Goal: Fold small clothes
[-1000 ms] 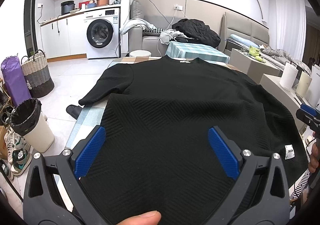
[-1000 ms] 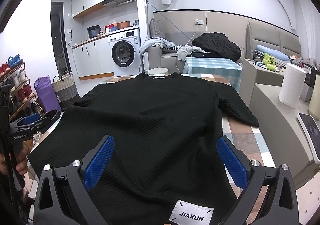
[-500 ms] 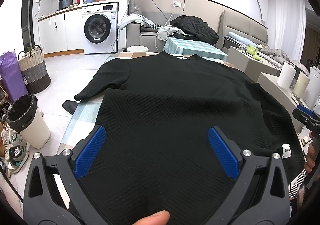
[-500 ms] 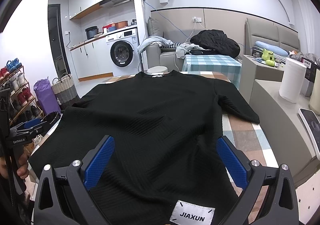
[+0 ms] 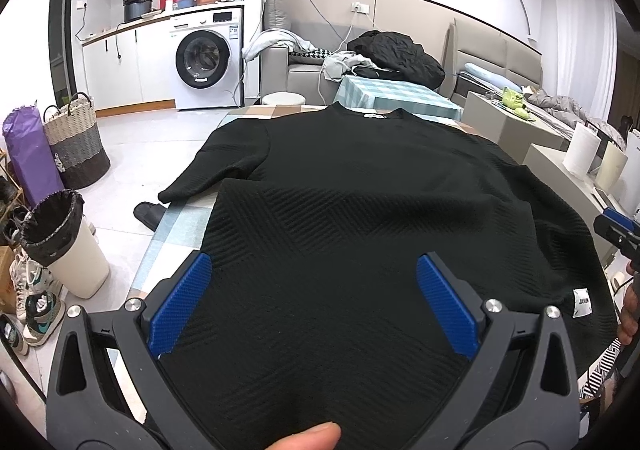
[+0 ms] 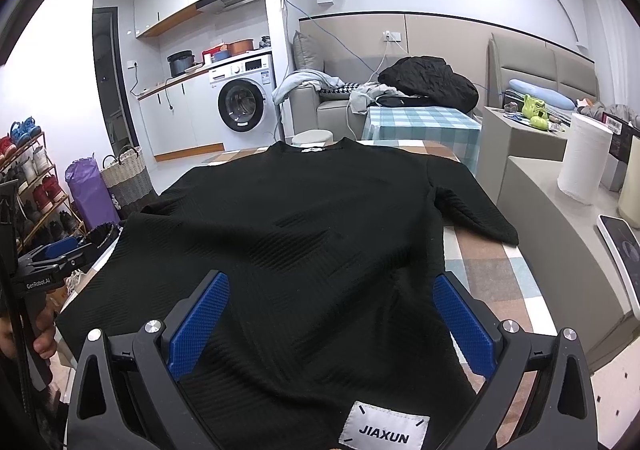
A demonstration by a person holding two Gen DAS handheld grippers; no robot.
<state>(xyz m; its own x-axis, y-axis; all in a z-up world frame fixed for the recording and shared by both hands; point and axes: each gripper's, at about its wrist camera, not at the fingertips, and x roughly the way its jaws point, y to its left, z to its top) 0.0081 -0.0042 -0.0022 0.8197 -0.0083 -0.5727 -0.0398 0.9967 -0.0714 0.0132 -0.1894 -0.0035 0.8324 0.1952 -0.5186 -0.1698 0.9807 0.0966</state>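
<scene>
Both grippers, left (image 5: pixel 314 304) and right (image 6: pixel 330 324), hang wide open over a black sweater (image 6: pixel 304 234) spread flat on the table (image 6: pixel 484 270) (hem nearest); a shallow pinch risks catching one layer only.

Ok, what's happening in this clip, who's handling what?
A person holds a gripper in each hand over a black sweater spread flat on a checked table. The left gripper and right gripper are both open above the hem end, near the white label. The collar lies at the far end and both sleeves are spread out. No fold is made yet.
</scene>
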